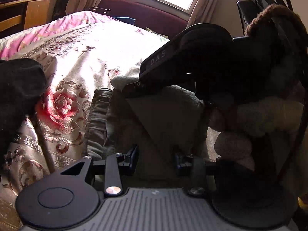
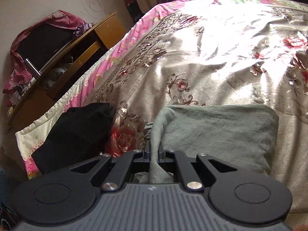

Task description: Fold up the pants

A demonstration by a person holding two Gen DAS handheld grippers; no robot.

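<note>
Grey-green pants (image 2: 215, 130) lie folded on the floral bedspread (image 2: 202, 57), their gathered waistband (image 1: 98, 119) facing left in the left wrist view. My right gripper (image 2: 155, 154) is shut on a bunched edge of the pants at their near left corner. My left gripper (image 1: 156, 154) hovers over the pants (image 1: 169, 119) with its jaws apart and nothing between them. The right gripper's black body (image 1: 192, 61) and the hand holding it cross the left wrist view above the pants and hide their right part.
A black garment (image 2: 77, 130) lies on the bed left of the pants, also in the left wrist view (image 1: 17, 92). A wooden cabinet (image 2: 77, 53) with a dark screen stands beside the bed. A dark red headboard (image 1: 144, 11) and window are at the far end.
</note>
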